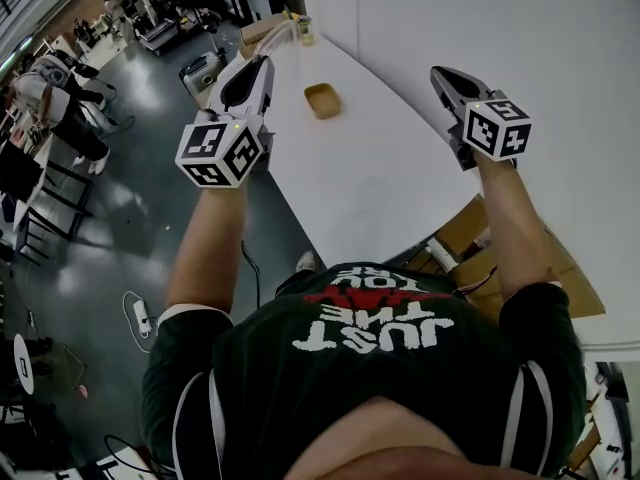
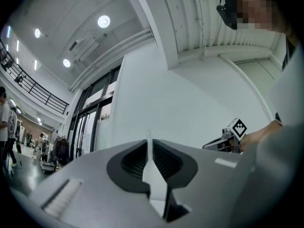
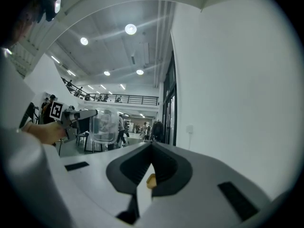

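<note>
Overhead, a person holds two grippers out over a white surface [image 1: 400, 158], one raised in each hand. The left gripper [image 1: 264, 63] hangs at the surface's left edge, part of it over the grey floor [image 1: 150, 248], with its jaws closed on the thin wall of a clear plastic container [image 3: 103, 125]. The left gripper view shows that wall as a pale sliver pinched between the black pads. The container juts forward from the jaw tips, off the surface, and in the right gripper view it shows as a see-through box held up in the air. The right gripper [image 1: 441, 74] hovers well apart from it, over the middle of the surface and nearer the right side. Its jaws are drawn together at the tips with nothing between them. A small tan dish [image 1: 322, 100] sits on the surface near the left edge, between the two grippers and closer to the left one, just beyond and to the right of the container. The right gripper view catches this dish through the slot below its closed jaw tips. A small jar [image 1: 305, 30] stands farther along the same left edge, beyond the container; its contents are too small to tell.
</note>
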A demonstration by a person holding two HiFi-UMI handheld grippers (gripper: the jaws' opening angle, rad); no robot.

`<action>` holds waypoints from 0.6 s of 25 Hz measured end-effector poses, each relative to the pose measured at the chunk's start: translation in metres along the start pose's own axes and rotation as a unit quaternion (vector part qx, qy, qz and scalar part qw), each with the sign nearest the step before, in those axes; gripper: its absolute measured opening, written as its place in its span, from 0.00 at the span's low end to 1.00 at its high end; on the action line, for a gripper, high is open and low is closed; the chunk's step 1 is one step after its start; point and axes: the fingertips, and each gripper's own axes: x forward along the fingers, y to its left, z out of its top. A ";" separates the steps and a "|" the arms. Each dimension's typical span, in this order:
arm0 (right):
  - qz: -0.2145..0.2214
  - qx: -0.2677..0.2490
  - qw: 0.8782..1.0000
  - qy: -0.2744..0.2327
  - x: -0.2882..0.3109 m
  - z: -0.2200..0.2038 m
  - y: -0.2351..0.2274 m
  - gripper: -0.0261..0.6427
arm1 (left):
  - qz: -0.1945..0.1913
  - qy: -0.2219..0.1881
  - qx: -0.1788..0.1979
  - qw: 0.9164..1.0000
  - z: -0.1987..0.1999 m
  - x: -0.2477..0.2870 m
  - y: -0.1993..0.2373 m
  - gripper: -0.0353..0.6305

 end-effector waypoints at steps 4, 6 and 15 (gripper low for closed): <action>0.003 -0.003 1.000 0.002 0.002 0.003 0.004 0.05 | 0.000 0.001 -0.002 1.000 0.000 -0.002 0.002 0.11; 0.004 -0.003 1.000 0.001 0.003 0.002 0.005 0.05 | 0.000 0.002 -0.002 1.000 -0.001 -0.003 0.003 0.11; 0.010 -0.002 1.000 0.004 0.007 0.001 0.010 0.05 | -0.002 0.000 -0.002 1.000 0.000 -0.003 0.002 0.11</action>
